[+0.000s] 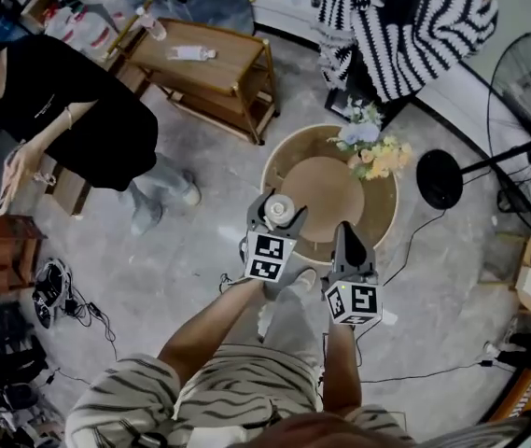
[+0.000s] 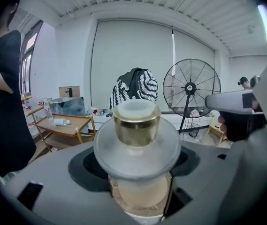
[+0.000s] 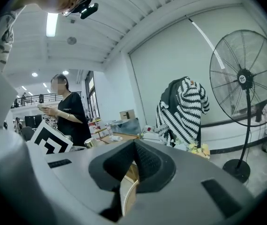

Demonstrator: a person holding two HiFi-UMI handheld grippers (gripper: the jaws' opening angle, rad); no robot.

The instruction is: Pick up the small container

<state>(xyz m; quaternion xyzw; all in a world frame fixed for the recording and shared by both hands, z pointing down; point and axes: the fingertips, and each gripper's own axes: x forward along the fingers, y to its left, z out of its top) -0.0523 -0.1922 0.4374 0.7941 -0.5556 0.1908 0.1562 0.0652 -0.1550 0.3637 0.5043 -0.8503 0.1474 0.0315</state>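
Note:
The small container (image 1: 279, 210) is a white, flanged jar with a gold collar and a pale lid (image 2: 137, 125). My left gripper (image 1: 275, 224) is shut on it and holds it upright above the near left edge of the round wooden table (image 1: 377, 224). In the left gripper view the container's wide flange rests across the jaws (image 2: 137, 172). My right gripper (image 1: 351, 243) hangs just to the right over the table's front edge. It is shut, its black pads (image 3: 145, 161) meeting with nothing between them. In the right gripper view the left gripper's marker cube (image 3: 51, 142) shows at the left.
A bunch of flowers (image 1: 374, 147) lies on the table's far side. A standing fan (image 1: 526, 138) with a black base (image 1: 440, 179) is at the right. A wooden trolley (image 1: 214, 73) and a person in black (image 1: 69, 119) are at the left. A striped garment (image 1: 405, 26) hangs behind.

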